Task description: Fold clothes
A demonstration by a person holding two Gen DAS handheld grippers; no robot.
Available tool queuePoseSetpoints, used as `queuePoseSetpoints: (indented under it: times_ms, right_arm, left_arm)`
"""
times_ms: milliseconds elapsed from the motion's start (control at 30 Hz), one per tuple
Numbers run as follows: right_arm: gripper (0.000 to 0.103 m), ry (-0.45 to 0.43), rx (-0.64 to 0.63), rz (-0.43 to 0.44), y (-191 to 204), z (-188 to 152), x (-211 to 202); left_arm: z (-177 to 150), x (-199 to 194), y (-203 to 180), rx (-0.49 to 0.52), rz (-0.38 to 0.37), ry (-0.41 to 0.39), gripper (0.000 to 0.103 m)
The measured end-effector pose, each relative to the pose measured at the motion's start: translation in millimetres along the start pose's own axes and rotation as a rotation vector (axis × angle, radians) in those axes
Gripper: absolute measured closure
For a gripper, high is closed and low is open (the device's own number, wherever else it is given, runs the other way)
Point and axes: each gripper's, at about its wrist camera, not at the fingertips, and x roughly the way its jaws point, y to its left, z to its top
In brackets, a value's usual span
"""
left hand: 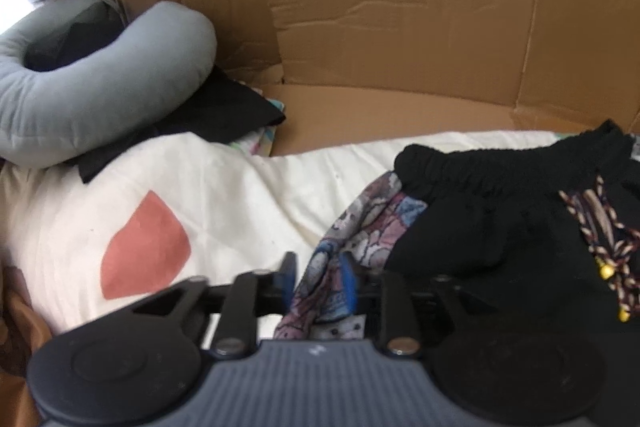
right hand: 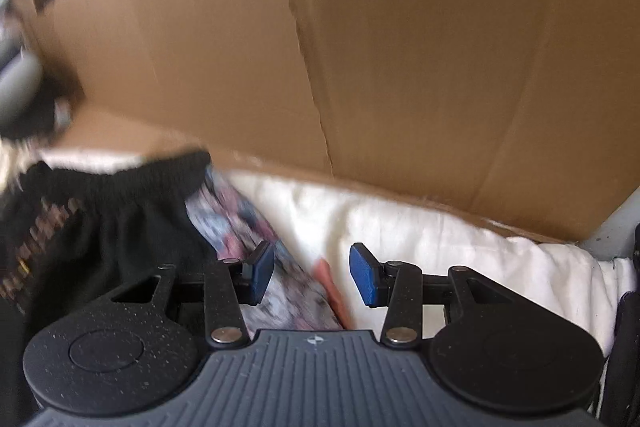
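Left to right: the left gripper stands with its blue pads closed in on a strip of patterned cloth that runs up from between them toward one o'clock; the pads appear to pinch it, though the grip is partly hidden by the fabric itself. That cloth joins a black garment with a gathered elastic band at two o'clock and a beaded drawstring at three o'clock. The right gripper stands wide open and holds nothing; the patterned cloth passes under its left pad, and the black garment lies at nine to ten o'clock in that blurred view. Judgement: the garment lies spread and rumpled, not folded, with one edge taken up; the next move appears to call for the right gripper to close on a matching edge so both ends travel together. The surface is a cream quilt with a red shape. A grey cushion sits at ten o'clock over dark cloth. Flattened cardboard walls the far side.
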Motion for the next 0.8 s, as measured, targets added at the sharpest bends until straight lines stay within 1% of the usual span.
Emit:
queuePoseSetpoints:
  times_ms: [33,100,133,167,267,333,367,433,500,633,733,800]
  right_arm:
    - [0.054,-0.013,0.007,0.005,1.4,0.9,-3.0]
    - [0.054,-0.004,-0.023,0.022,11.0,-1.1,-0.7]
    - [0.057,0.0,-0.038,0.031,15.8,-2.0,0.5]
    - [0.063,0.005,-0.053,0.039,20.6,-3.0,1.7]
    - [0.064,0.018,-0.097,0.065,34.9,-5.9,5.3]
    - [0.064,0.033,-0.121,0.076,43.0,-8.0,9.5]
    - [0.064,0.056,-0.113,0.068,42.2,-9.2,15.8]
    - [0.065,0.084,-0.083,0.052,37.0,-10.9,23.7]
    - [0.065,0.084,-0.055,0.046,34.6,-9.3,26.9]
    - [0.064,0.067,-0.04,0.029,41.4,-8.1,20.8]
    - [0.064,0.024,-0.012,0.051,46.0,-11.1,10.4]
    - [0.064,0.03,-0.022,0.054,48.2,-16.4,8.0]
  left_arm:
    - [-0.1,-4.7,-1.8,0.012,-0.004,-0.019,0.064]
    - [0.0,-13.1,-6.4,0.014,-0.029,-0.055,0.065]
    - [0.0,-17.2,-8.8,0.015,-0.042,-0.073,0.067]
    - [-0.3,-19.7,-12.3,0.008,-0.066,-0.085,0.072]
    - [-0.7,-14.6,-28.7,0.02,-0.128,-0.077,0.075]
    - [-2.4,-6.1,-40.5,0.034,-0.146,-0.062,0.078]
    - [-3.2,-1.9,-46.4,0.041,-0.154,-0.054,0.08]
    - [-5.0,7.6,-52.8,0.012,-0.155,-0.029,0.08]
    - [-7.1,18.6,-58.6,-0.009,-0.133,0.004,0.079]
    - [-9.0,18.4,-70.8,-0.008,-0.106,-0.009,0.07]
    - [-14.1,5.5,-68.7,-0.043,-0.119,-0.037,0.07]
    - [-20.5,-2.9,-67.0,-0.07,-0.123,-0.053,0.069]
